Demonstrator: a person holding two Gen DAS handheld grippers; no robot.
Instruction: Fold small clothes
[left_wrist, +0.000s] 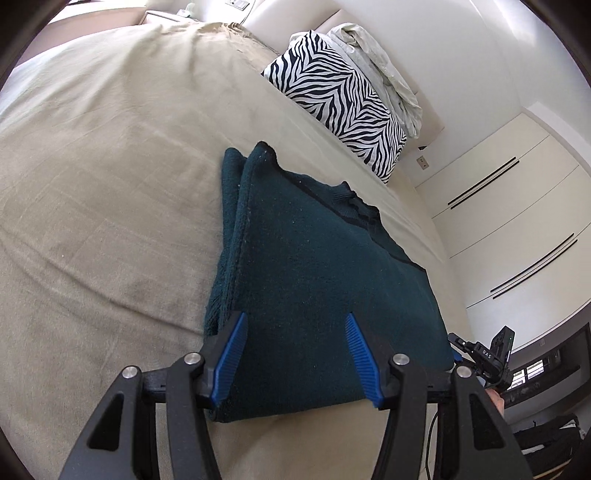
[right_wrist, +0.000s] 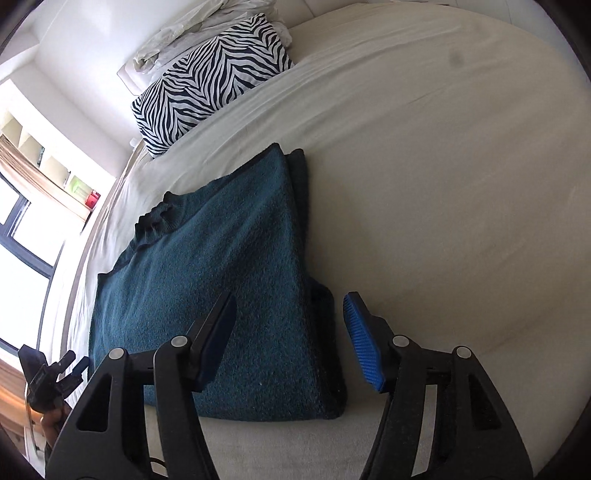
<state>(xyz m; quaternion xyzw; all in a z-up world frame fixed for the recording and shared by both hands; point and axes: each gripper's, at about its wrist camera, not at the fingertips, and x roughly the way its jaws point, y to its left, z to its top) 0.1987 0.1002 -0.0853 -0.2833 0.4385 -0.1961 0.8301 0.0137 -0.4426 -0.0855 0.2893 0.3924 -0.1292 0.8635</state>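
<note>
The bed (left_wrist: 92, 184), spread with a beige sheet, is the work surface, broad and flat enough to lay a garment out on; against the headboard lean a zebra-striped pillow (left_wrist: 340, 99) and, behind it, a crumpled pale bundle of bedding (left_wrist: 380, 62), both well apart from the work, probably pushed back to leave room; the dark teal knitted sweater (left_wrist: 314, 266) lies flat on the sheet near the front edge, its collar toward the pillow, and along one long side the cloth is doubled into layers, so a first lengthwise fold seems made and the crosswise fold is likely what remains; the left gripper (left_wrist: 295, 354) hovers low at the near hem, its blue fingers spread wide with knit showing between them and nothing pinched, seemingly placed to take one hem corner; the right gripper (right_wrist: 290, 339) sits at the other near corner, over the doubled edge, fingers likewise spread and empty, one over the knit and one over bare sheet, which suits gripping all layers together.
</note>
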